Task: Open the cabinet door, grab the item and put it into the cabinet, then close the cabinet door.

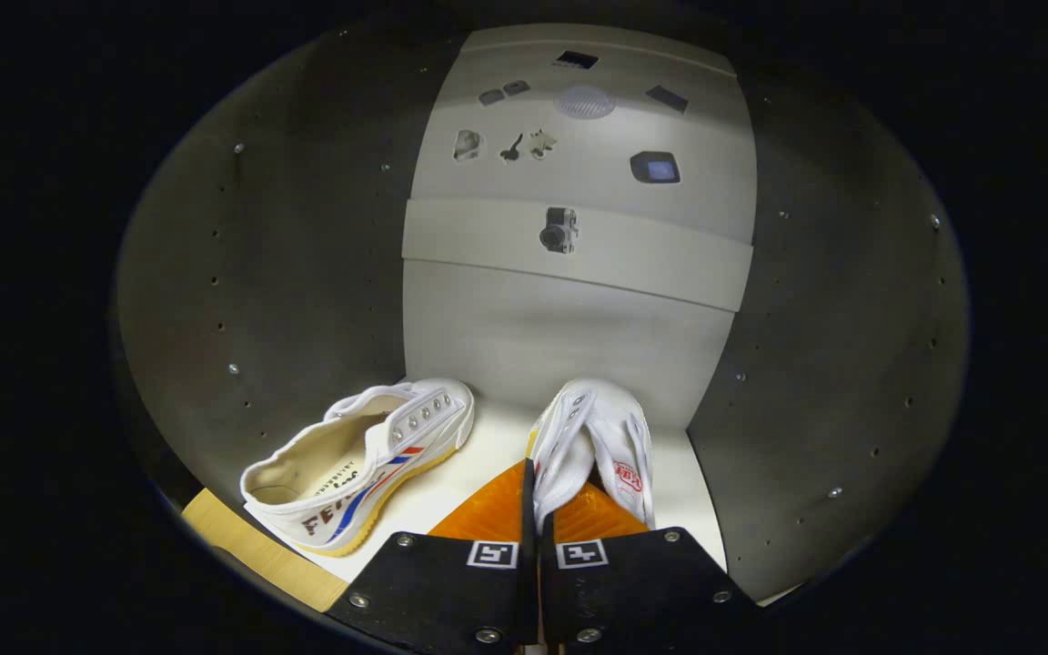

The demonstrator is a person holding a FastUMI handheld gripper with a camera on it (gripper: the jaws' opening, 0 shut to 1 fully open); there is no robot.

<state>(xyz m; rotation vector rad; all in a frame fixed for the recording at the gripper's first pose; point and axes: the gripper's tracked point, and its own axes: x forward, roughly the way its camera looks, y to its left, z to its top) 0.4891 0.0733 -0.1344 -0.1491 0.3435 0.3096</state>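
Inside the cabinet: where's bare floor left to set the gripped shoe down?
Gripper is shut on the second shoe, inside the cabinet. Bare shelf floor lies between it and the first shoe, and a narrower strip runs between the held shoe and the right wall. Crowded by the left wall, where the first shoe lies.

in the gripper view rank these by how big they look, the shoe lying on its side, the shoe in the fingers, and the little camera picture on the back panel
1. Shoe lying on its side, largest.
2. Shoe pinched in the fingers; partly hidden by them, and the two shoes look like a pair, so their order is unsure.
3. Camera picture, clearly smallest, though farthest away.
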